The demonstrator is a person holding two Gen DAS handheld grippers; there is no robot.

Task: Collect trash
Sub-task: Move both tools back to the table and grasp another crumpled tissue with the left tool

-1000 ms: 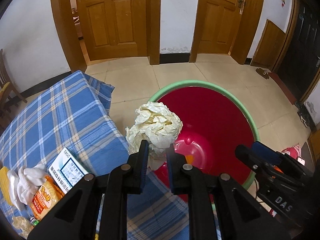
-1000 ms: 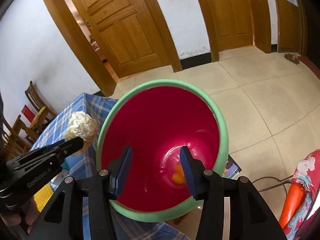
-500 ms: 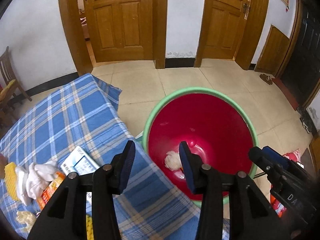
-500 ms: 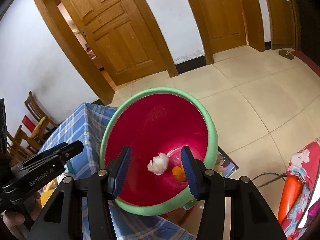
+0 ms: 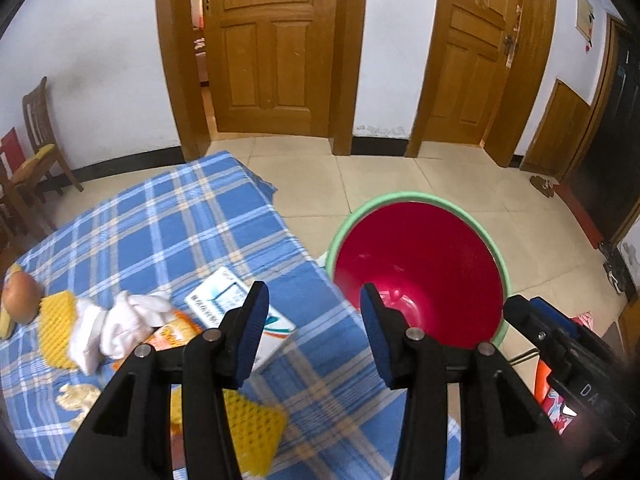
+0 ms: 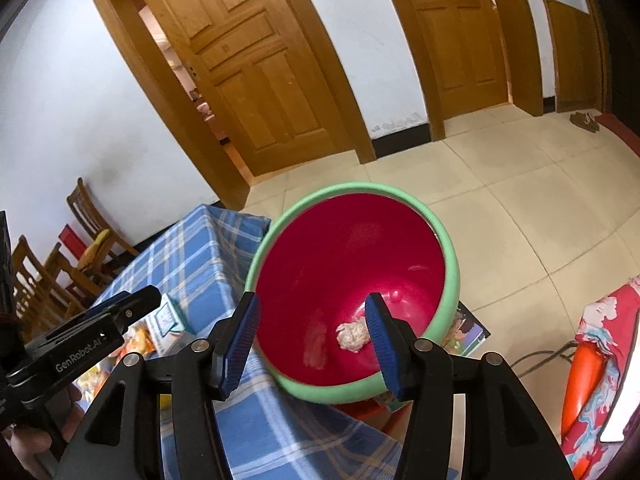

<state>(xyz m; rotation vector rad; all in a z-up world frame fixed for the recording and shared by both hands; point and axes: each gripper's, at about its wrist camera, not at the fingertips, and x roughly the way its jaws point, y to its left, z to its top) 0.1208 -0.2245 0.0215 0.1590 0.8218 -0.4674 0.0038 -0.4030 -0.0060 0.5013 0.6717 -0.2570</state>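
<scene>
White plastered walls (image 5: 100, 60) w/ a black skirting strip along the bottom. Two panelled wooden doors: left door (image 5: 264, 48) stands ajar, showing a bit of another rm; right door (image 5: 476, 56) shut (metal latch on its edge). A lower wooden panel (image 5: 556, 128) sits further right, next to a dark doorway (image 5: 616, 120). Floor (image 5: 400, 184) is pale beige tile, large squares. Wooden chairs (image 6: 48, 268) line the left wall, one w/ a yellow cushion. A pair of shoes (image 6: 584, 120) lies nr the dark doorway. Even, soft light; faint glare on the tiles.
</scene>
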